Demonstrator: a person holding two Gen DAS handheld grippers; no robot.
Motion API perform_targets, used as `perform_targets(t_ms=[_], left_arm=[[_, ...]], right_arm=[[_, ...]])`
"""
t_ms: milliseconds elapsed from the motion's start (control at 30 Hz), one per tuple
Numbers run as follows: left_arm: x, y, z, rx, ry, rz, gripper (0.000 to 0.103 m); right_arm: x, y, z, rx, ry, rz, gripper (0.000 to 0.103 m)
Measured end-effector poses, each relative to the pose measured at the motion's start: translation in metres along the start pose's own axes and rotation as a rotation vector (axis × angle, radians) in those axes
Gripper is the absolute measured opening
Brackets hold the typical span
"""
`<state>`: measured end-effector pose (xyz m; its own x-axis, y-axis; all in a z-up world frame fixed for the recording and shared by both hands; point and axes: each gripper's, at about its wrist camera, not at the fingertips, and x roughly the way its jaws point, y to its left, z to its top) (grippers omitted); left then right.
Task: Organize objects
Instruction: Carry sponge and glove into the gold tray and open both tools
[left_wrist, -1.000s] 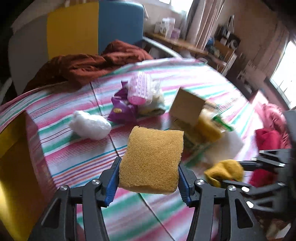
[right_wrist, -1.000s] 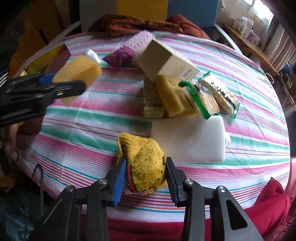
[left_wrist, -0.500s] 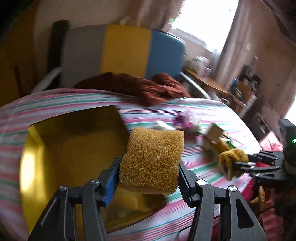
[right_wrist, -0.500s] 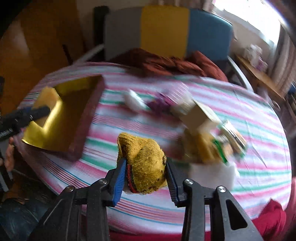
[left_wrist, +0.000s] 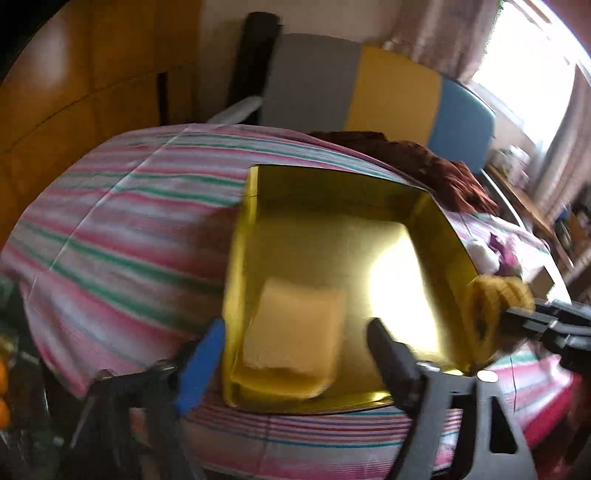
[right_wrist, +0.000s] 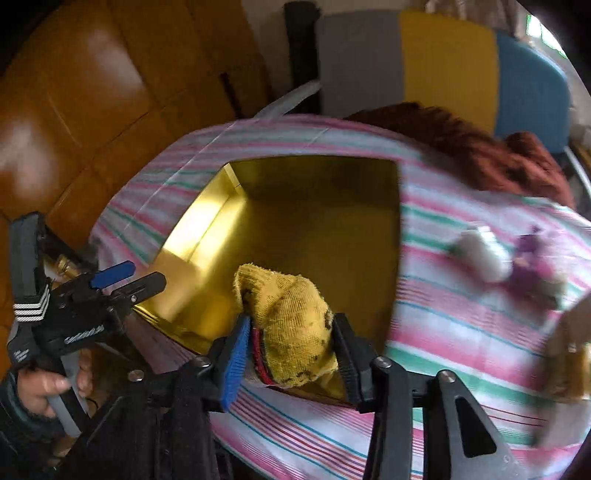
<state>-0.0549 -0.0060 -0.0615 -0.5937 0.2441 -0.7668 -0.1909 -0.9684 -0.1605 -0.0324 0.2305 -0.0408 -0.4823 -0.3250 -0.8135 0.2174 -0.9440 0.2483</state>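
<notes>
A yellow sponge (left_wrist: 295, 328) lies loose in the near corner of the gold box (left_wrist: 332, 192), which stands on the striped table. My left gripper (left_wrist: 295, 354) hangs over it with its jaws opening wide; neither pad touches the sponge. The right wrist view shows that left gripper (right_wrist: 122, 280) at the box's (right_wrist: 207, 229) near left edge. My right gripper (right_wrist: 291, 350) holds a stained yellow knitted cloth (right_wrist: 291, 317) over the box's near side. Its jaws are opening, with the pads still against the cloth. The cloth (left_wrist: 495, 310) also shows at the box's right corner.
A white fluffy lump (right_wrist: 484, 254) and a purple packet (right_wrist: 532, 266) lie right of the box. A rust-brown cloth (right_wrist: 480, 155) is heaped at the far edge, before a grey, yellow and blue chair back (right_wrist: 443, 55). A hand (right_wrist: 37, 387) grips the left tool.
Both grippers swung left from the pile of items to the gold box. The left gripper opened and the sponge dropped into the box. The right gripper carried the yellow cloth over the box.
</notes>
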Motion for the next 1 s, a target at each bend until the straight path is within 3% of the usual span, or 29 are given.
perform_targets(t_ms=[200, 333, 633, 1000], left_arm=[[-0.01, 0.013, -0.006, -0.069, -0.017, 0.028, 0.094], [-0.021, 0.018, 0.001, -0.11, -0.037, 0.023, 0.095], [-0.044, -0.012, 0.016, -0.04, -0.142, 0.054, 0.095], [-0.059, -0.045, 0.008, 0.053, -0.208, 0.123, 0.101]], right_arm=[[0.044, 0.02, -0.004, 0.019, 0.069, 0.098, 0.051], [0.035, 0.022, -0.011, 0.019, 0.05, 0.097, 0.054], [-0.003, 0.021, -0.02, -0.025, -0.1, -0.08, 0.065], [-0.025, 0.009, -0.028, 0.021, -0.233, -0.229, 0.066]])
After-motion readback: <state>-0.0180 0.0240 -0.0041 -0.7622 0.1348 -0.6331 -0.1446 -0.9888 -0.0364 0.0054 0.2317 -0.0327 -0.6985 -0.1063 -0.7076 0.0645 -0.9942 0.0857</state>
